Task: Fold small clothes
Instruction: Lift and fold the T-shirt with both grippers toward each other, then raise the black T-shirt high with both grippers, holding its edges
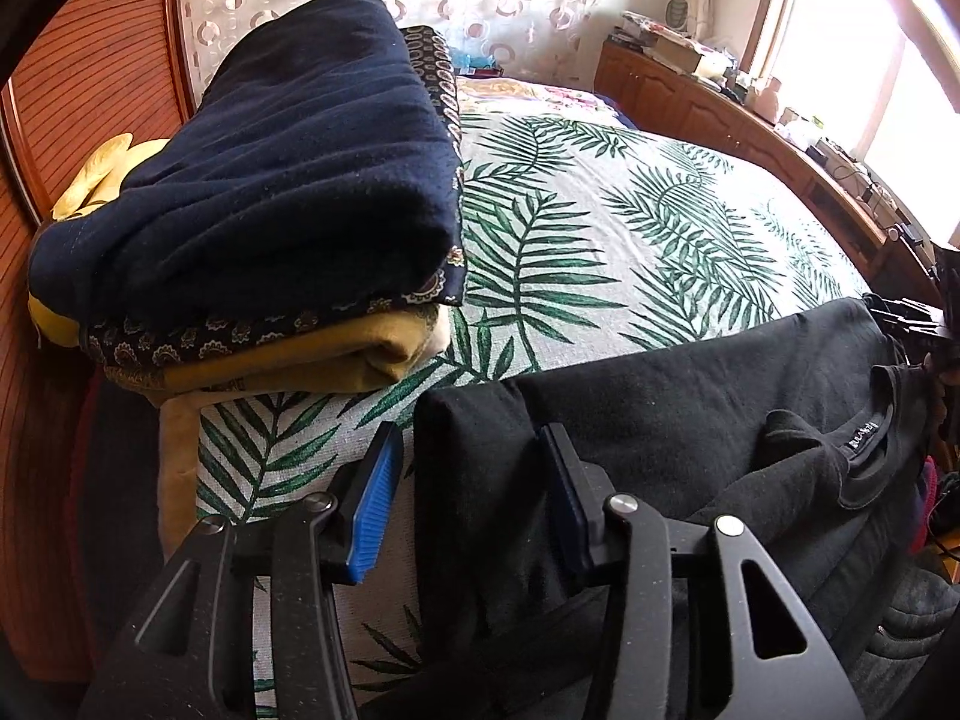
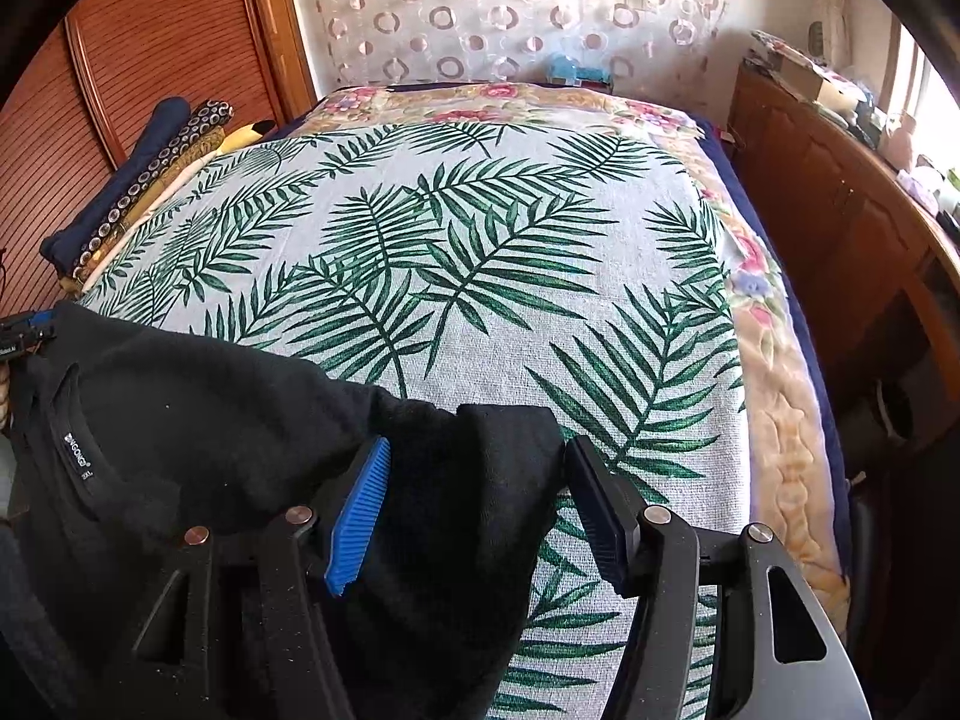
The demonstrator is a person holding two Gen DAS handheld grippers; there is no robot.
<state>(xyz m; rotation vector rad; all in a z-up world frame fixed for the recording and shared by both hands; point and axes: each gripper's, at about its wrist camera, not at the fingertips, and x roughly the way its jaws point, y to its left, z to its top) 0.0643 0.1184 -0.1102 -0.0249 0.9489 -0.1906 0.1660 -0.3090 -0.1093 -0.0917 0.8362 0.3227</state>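
Stretching sideways between both claws, black T-shirt [image 1: 690, 420] | left gripper [image 1: 474, 492]: half-wide around one shoulder edge | right gripper [image 2: 480, 504]: wide around the other.

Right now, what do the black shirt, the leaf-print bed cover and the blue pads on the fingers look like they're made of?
Black shirt: soft matte knit, probably cotton jersey; it drapes limply and shows a ribbed collar with a sewn label.
Leaf-print cover: coarse woven cloth, linen-like; a visible grainy weave under the printed fronds.
Blue pads: ridged rubber or soft plastic, judging by the moulded grooves; the rest of the fingers looks like hard black plastic.
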